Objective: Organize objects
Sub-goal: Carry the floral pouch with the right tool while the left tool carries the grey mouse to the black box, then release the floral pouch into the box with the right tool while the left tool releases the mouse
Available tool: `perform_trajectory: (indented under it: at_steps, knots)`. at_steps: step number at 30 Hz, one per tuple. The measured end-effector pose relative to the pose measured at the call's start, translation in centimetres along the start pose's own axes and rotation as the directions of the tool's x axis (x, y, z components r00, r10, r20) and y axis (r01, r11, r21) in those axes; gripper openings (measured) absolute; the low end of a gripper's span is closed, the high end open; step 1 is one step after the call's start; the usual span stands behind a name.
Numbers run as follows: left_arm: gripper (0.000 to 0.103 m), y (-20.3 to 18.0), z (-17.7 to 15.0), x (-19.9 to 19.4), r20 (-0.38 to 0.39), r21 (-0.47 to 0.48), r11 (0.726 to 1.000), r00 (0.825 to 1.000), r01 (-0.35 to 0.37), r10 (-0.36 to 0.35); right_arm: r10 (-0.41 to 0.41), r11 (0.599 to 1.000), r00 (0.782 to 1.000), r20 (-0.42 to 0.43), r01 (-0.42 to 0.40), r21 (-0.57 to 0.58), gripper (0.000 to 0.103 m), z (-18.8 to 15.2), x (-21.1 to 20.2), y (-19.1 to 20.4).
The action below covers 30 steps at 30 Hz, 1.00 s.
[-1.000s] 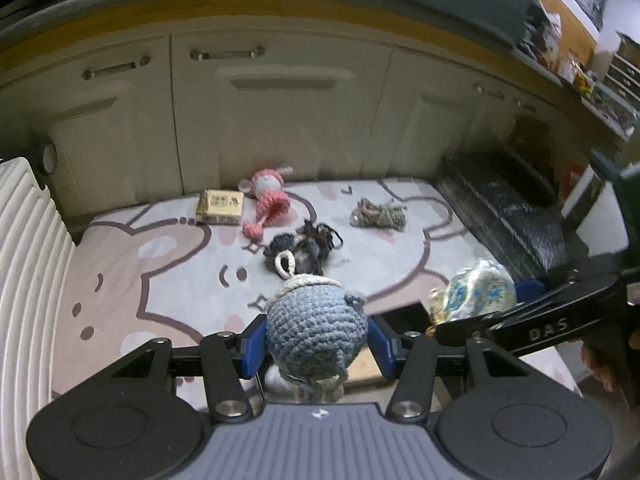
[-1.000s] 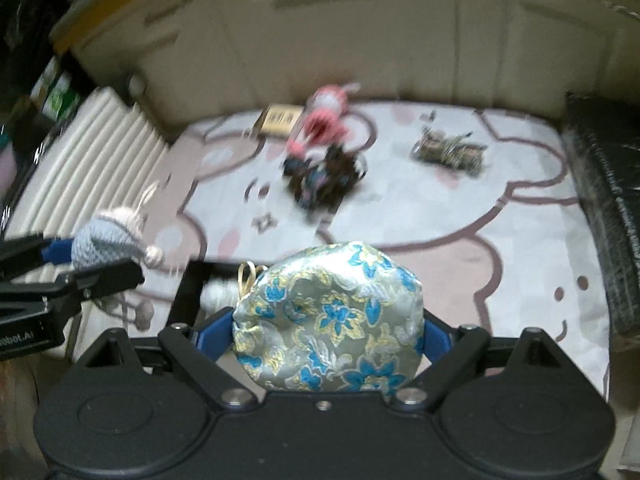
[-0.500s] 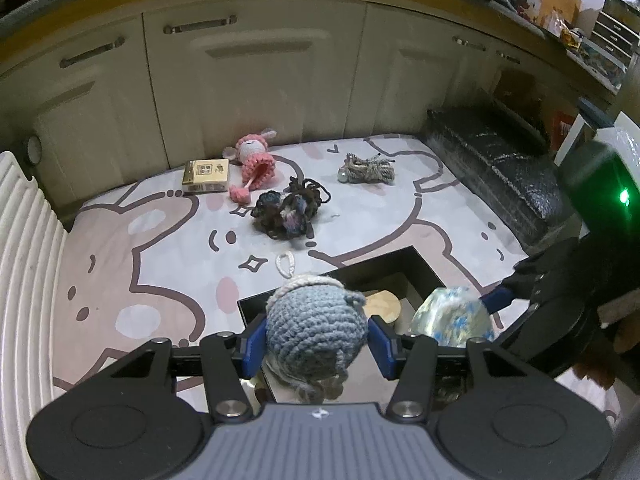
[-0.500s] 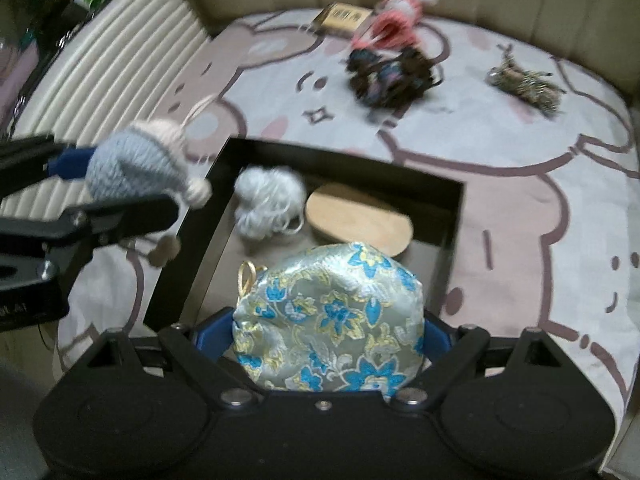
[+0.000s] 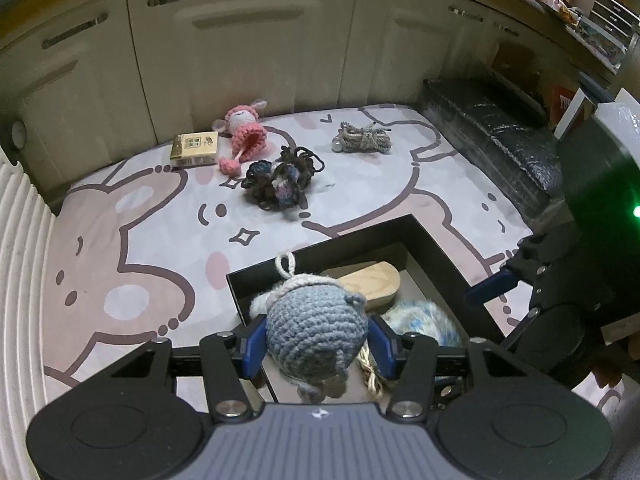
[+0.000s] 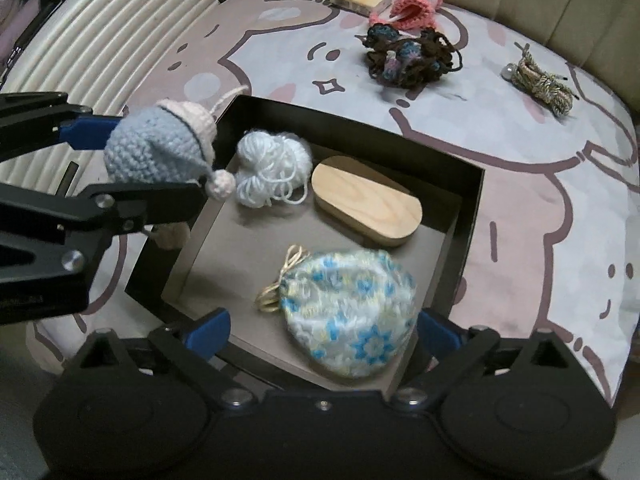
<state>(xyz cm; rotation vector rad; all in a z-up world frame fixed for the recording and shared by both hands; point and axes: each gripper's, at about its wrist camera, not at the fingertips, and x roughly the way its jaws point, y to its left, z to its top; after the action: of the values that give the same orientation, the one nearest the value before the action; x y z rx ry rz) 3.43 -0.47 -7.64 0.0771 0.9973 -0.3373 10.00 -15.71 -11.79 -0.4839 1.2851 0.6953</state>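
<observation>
A blue crocheted doll [image 5: 316,332] with a cream cap is held in my left gripper [image 5: 316,342], which is shut on it above the near left corner of a black box [image 6: 360,128]. In the right wrist view the doll [image 6: 152,148] hangs over the box's left rim. My right gripper [image 6: 322,330] hovers over the box with its jaws opening. The blue-flowered silk pouch [image 6: 348,312] sits blurred on the box floor between them, with neither pad pressing on it. Also in the box are a white yarn ball [image 6: 272,168] and an oval wooden piece [image 6: 368,200].
On the cartoon-print mat [image 5: 140,240] beyond the box lie a pink crocheted doll [image 5: 244,128], a yellow packet [image 5: 195,148], a dark yarn tangle [image 5: 280,180] and a rope bundle [image 5: 362,142]. A black wrapped block [image 5: 492,140] borders the right, a white ribbed panel [image 5: 20,240] the left, cabinets behind.
My right gripper has come down over the box and its jaws have spread, and the pouch has left them and dropped into the box. My left gripper has sunk a little with the doll.
</observation>
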Motion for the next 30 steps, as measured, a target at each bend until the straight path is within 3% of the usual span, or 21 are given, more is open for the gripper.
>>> perform_trajectory:
  at_steps: [7,19,25,27,30]
  knots:
    - [0.054,-0.5,-0.4,0.7,-0.041,0.018,1.0,0.999,0.009,-0.008,0.033,0.999,0.999,0.029,-0.033,0.009,0.091,0.0,-1.5,-0.7]
    - [0.054,-1.0,-1.1,1.7,-0.115,0.047,0.999,0.993,0.006,-0.001,-0.077,0.994,0.997,0.021,0.078,-0.072,0.091,-0.5,-1.6,-0.7]
    - [0.055,-1.6,-1.8,2.4,-0.176,0.092,0.996,0.984,-0.004,0.021,-0.074,0.996,0.997,0.018,0.075,-0.053,0.091,-0.5,-1.6,-1.3]
    - [0.056,-2.0,-2.1,2.7,-0.207,0.122,0.993,0.978,0.004,0.022,-0.066,0.996,0.998,0.021,0.067,-0.051,0.091,-0.5,-1.7,-1.3]
    - [0.069,-2.4,-2.3,2.7,-0.207,0.146,0.989,0.978,0.0,0.03,-0.055,0.998,0.998,0.028,0.056,-0.042,0.091,-0.6,-1.9,-1.5]
